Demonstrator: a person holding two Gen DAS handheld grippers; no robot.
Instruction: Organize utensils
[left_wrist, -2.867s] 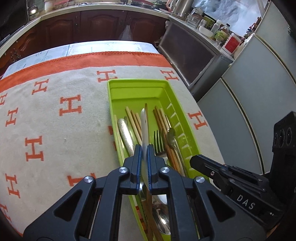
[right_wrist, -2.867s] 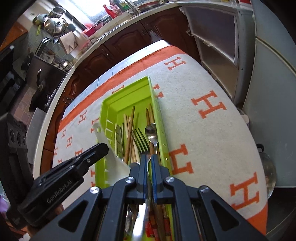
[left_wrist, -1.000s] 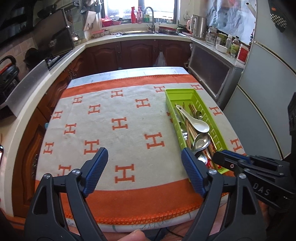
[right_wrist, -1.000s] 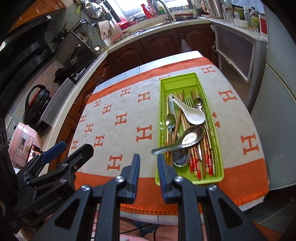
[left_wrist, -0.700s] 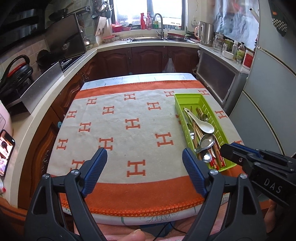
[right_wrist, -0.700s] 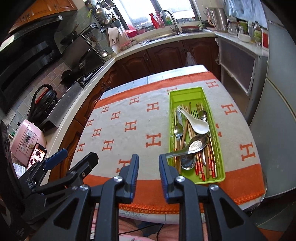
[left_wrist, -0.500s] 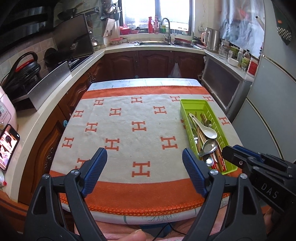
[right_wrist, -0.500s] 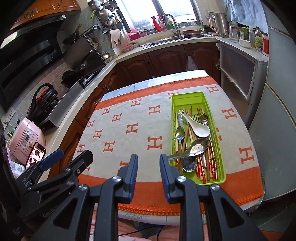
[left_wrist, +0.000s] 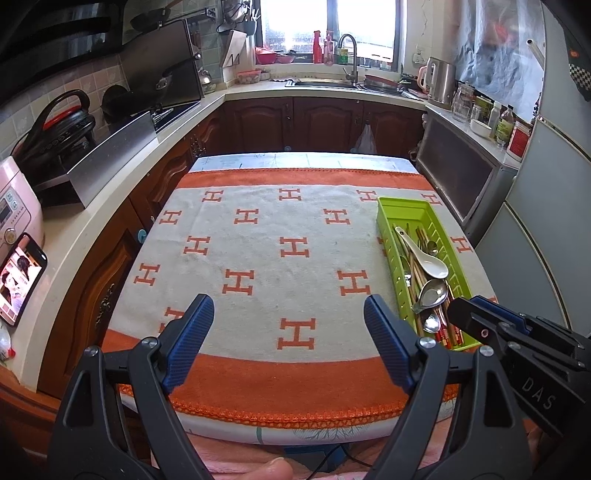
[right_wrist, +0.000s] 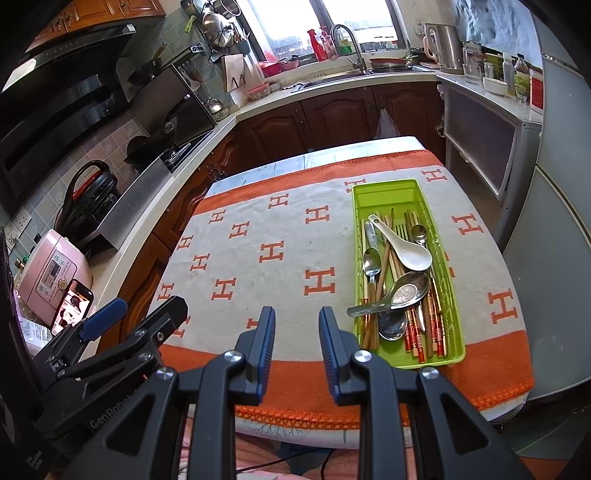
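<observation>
A lime green utensil tray (left_wrist: 404, 206) (right_wrist: 384, 190) lies on the right side of the table. It holds a white ceramic spoon (left_wrist: 430, 260) (right_wrist: 408, 249), metal spoons (right_wrist: 402, 293), a fork, and wooden and red chopsticks (right_wrist: 412, 334). My left gripper (left_wrist: 288, 325) hangs wide open and empty over the table's near edge, left of the tray. My right gripper (right_wrist: 297, 332) is open with a narrow gap, empty, near the front edge just left of the tray. Each gripper shows in the other's view, at the side.
The table wears a beige cloth with orange H marks and an orange border (left_wrist: 291, 384). Kitchen counters surround it: a pink rice cooker (right_wrist: 55, 275) and a phone (left_wrist: 18, 284) on the left, a sink at the back, a grey fridge (right_wrist: 554, 258) on the right.
Both grippers have drawn back and up from the tray, so more of the table and kitchen shows. The utensils they held earlier lie in the tray. The right gripper's gap has widened slightly.
</observation>
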